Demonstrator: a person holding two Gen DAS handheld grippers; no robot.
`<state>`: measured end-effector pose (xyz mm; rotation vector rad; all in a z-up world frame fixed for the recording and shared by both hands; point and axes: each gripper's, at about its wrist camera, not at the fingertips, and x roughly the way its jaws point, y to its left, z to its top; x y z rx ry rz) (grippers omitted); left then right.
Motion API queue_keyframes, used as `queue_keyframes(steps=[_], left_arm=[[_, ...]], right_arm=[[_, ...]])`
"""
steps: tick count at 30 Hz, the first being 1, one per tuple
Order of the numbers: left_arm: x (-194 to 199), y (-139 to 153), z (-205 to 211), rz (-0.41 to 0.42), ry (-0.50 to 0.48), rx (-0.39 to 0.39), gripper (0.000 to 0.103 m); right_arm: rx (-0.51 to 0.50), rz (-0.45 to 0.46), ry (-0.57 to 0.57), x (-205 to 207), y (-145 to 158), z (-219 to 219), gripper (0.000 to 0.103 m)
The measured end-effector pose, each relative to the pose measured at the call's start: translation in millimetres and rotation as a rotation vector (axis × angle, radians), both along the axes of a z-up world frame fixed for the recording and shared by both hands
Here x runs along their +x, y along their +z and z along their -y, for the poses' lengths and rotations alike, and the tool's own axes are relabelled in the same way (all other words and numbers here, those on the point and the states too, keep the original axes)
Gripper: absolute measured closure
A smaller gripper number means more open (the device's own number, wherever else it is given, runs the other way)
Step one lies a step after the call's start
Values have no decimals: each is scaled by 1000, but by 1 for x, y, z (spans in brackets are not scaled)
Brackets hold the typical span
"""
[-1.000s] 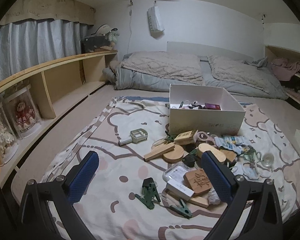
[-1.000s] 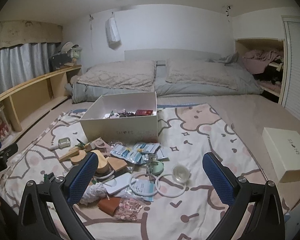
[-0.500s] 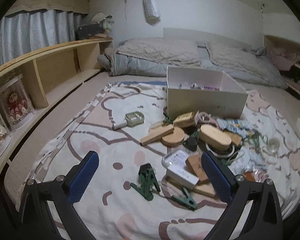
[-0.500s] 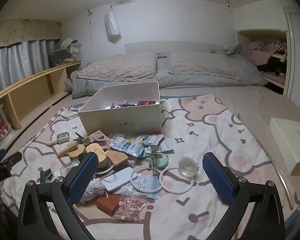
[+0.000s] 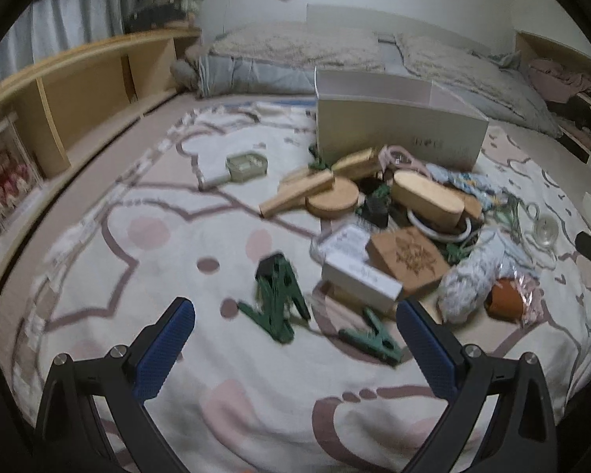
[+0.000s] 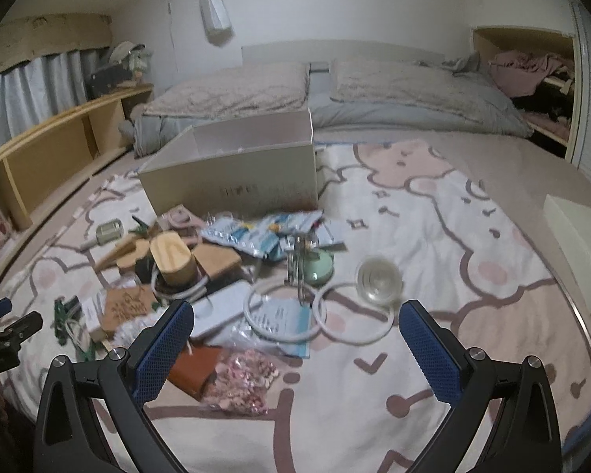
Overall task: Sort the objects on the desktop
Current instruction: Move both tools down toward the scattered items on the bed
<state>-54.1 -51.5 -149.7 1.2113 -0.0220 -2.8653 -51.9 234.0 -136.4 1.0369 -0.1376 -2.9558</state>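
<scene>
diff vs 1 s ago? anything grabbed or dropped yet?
Nothing grabbed or dropped. Both grippers dropped lower and closer to the pile: the left gripper now faces the green clips, the right gripper the white rings and glass cup. Both jaws are open and empty, as before. White box and clutter unmoved.

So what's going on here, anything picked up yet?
Nothing yet. A person holds both grippers open and empty above a patterned blanket strewn with small items. The left gripper hangs over a cluster of green clips; the right gripper faces two white rings and a clear glass cup. The white box stands open behind the pile.
</scene>
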Motion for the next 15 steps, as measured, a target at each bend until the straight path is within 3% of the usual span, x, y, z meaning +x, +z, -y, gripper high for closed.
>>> queue_keyframes(steps=[10,15], left_arm=[[-7,-22,13,89,50,7,0],[-8,-46,16,194,73,-12,0]], right_arm=[[23,102,35,-4,-34,14,0],[27,153,50,-5,-48,20,0]])
